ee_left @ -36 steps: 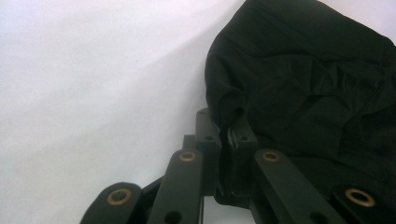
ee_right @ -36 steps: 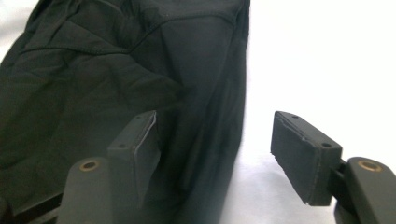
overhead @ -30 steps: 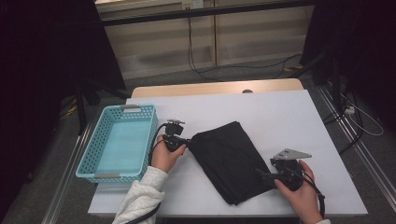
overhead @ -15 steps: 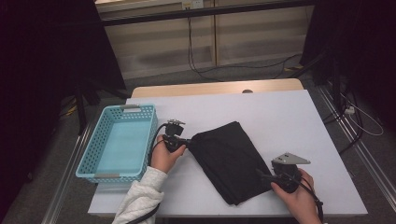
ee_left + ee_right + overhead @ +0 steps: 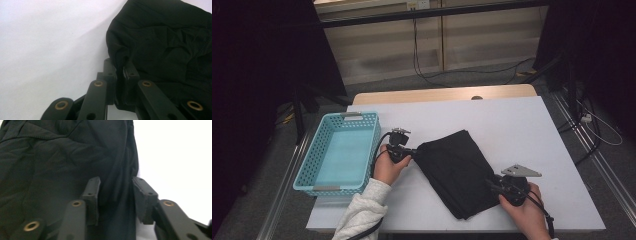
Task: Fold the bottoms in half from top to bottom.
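I am looking down on the white tabletop (image 5: 512, 125), where a folded black cloth (image 5: 457, 172) is lying near the middle, running aslant from about 11 o'clock to 5 o'clock. My left gripper (image 5: 404, 150) is sitting at the cloth's 9 o'clock corner, and in the left gripper view (image 5: 119, 75) its jaws are clenching a pinch of the black fabric, the two pads nearly meeting with the cloth's edge squeezed between them. My right gripper (image 5: 494, 186) is sitting at the cloth's 4 o'clock edge, close to the near rim of the tabletop, with its grey three-cornered plate (image 5: 521, 171) showing on top. In the right gripper view (image 5: 115, 195) a fold of the cloth is standing between the two pads; the jaws have just been closing, and a gap is showing beside the right pad, so they are not pressing on the fabric. A light blue plastic basket (image 5: 312, 165) is resting at 9 o'clock of the cloth, just beside my left hand (image 5: 388, 170), apart from the fabric.
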Demonstrator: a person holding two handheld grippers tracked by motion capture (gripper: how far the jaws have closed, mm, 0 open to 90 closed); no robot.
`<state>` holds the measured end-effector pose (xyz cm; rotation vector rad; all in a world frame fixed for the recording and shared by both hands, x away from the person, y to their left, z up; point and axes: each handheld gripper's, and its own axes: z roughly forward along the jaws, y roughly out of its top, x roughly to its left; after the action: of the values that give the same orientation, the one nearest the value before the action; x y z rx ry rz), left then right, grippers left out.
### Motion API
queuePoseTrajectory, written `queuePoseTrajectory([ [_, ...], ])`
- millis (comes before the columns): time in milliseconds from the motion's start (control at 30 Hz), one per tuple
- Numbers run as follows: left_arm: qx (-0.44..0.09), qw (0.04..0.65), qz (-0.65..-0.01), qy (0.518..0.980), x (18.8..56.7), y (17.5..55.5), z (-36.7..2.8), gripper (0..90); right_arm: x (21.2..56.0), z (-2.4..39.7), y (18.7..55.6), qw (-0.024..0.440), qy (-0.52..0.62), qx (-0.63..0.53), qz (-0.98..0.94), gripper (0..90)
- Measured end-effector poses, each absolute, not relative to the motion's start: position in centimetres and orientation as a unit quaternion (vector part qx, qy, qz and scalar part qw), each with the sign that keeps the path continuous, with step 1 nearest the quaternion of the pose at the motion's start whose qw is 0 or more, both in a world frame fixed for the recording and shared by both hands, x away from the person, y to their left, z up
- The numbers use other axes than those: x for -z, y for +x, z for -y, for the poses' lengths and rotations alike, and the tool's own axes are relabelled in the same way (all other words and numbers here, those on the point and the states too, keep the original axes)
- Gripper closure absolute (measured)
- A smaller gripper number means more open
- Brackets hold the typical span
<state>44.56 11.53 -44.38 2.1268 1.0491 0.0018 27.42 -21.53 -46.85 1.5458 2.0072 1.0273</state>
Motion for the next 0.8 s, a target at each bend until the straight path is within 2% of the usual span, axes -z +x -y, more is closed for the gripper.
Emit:
queuePoseTrajectory([
  [167, -0.009, 0.372, -0.404, 0.836, 44.3, 44.5, -11.4, 80.5, 46.9, 21.3, 27.5, 0.205, 0.556, -0.368, -0.717, 70.7],
  [267, -0.017, 0.372, -0.408, 0.834, 44.2, 44.5, -11.5, 72.9, 46.9, 21.2, 27.5, 0.195, 0.551, -0.375, -0.719, 80.1],
  [433, -0.036, 0.360, -0.416, 0.834, 44.2, 44.4, -11.4, 48.9, 46.8, 21.1, 27.5, 0.196, 0.544, -0.375, -0.724, 81.7],
  [467, -0.038, 0.359, -0.420, 0.833, 44.2, 44.4, -11.2, 38.9, 46.9, 21.3, 27.5, 0.190, 0.546, -0.380, -0.722, 81.9],
  [500, -0.038, 0.359, -0.420, 0.833, 44.2, 44.4, -11.2, 33.4, 46.9, 21.3, 27.5, 0.190, 0.546, -0.380, -0.722, 81.9],
  [667, -0.054, 0.354, -0.422, 0.833, 44.3, 44.5, -10.9, 24.5, 46.9, 21.4, 27.6, 0.184, 0.545, -0.385, -0.722, 82.2],
  [800, -0.057, 0.339, -0.414, 0.843, 44.8, 44.6, -10.2, 21.7, 46.9, 21.4, 27.5, 0.185, 0.544, -0.384, -0.722, 82.4],
])
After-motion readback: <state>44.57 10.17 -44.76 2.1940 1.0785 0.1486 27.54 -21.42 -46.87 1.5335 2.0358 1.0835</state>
